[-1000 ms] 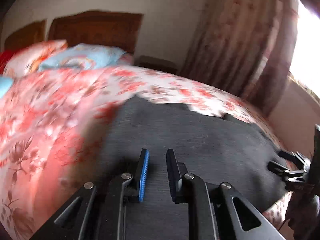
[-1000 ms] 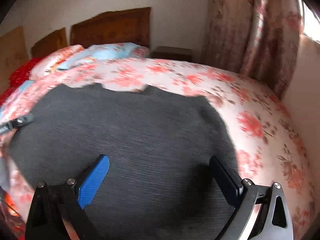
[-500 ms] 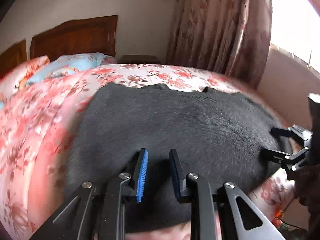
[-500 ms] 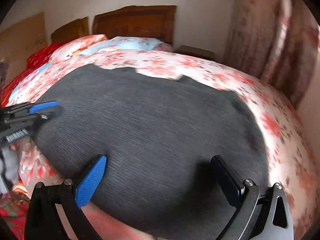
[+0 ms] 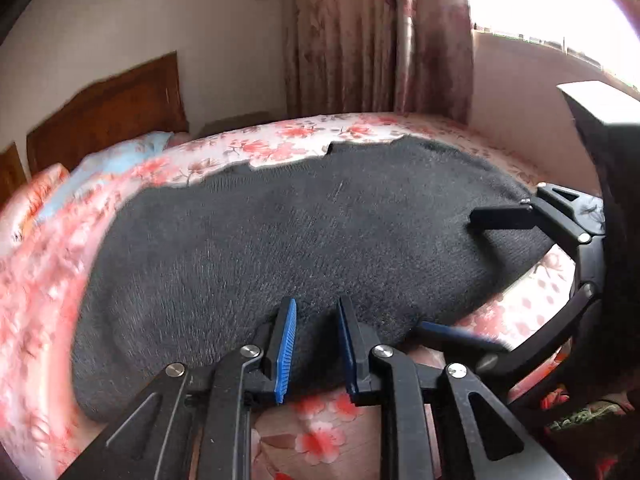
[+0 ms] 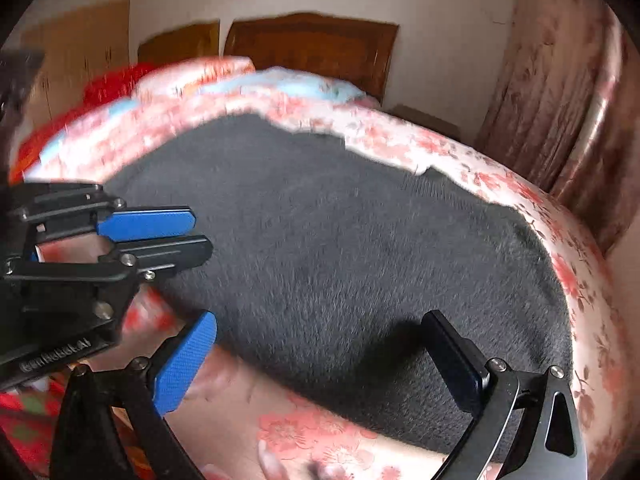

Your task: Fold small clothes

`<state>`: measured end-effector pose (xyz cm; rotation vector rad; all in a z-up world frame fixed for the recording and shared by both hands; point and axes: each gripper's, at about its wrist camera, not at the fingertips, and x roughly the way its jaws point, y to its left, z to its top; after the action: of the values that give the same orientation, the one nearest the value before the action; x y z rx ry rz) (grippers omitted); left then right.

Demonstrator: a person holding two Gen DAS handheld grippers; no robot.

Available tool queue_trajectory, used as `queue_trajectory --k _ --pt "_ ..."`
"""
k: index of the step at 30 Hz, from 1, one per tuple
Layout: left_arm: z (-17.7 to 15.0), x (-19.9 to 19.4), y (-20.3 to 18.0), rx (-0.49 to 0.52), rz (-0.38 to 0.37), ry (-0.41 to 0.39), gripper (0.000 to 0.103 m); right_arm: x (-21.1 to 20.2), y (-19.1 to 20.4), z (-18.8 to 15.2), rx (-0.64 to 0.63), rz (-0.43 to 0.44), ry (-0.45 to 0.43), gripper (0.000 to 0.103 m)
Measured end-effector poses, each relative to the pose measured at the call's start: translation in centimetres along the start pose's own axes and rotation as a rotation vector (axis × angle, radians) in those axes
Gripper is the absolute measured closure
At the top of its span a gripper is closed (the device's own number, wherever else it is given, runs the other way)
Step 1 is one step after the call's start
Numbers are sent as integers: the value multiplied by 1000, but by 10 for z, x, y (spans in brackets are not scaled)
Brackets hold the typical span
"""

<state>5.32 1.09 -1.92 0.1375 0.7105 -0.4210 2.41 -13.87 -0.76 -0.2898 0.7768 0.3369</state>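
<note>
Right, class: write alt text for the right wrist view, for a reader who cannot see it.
A dark grey knitted garment lies spread flat on a floral bedsheet. The right gripper is wide open at its near edge. The left gripper, narrowly parted, reaches in from the left.

You see a dark grey garment [image 5: 304, 240] of fuzzy, matt knit cloth lying on a bedspread [image 5: 280, 148] of smooth, floral-printed cloth. At nine o'clock in your right wrist view, the left gripper [image 6: 200, 236] is matt black plastic with shiny metal screw heads and a ribbed blue pad on its fingers [image 6: 148, 222]. The right gripper [image 6: 320, 356] is built the same. At twelve o'clock the headboard [image 6: 308, 52] is polished brown wood; at two o'clock the curtain [image 6: 560, 120] is patterned cloth.
</note>
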Motion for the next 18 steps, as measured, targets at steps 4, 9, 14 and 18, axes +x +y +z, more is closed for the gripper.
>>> queue_trajectory --k 4,9,14,18 --pt "-4 -6 33 -96 54 2 80 -8 -24 -8 42 -24 -7 0" --pt "-21 -14 63 -188 60 1 80 -21 -76 -36 199 -19 -6 0" --pt "-23 -14 66 -188 88 4 80 -32 -93 -57 268 2 -15 0" --pt "-24 -15 65 -171 98 1 80 -27 -87 -53 244 -23 2 0"
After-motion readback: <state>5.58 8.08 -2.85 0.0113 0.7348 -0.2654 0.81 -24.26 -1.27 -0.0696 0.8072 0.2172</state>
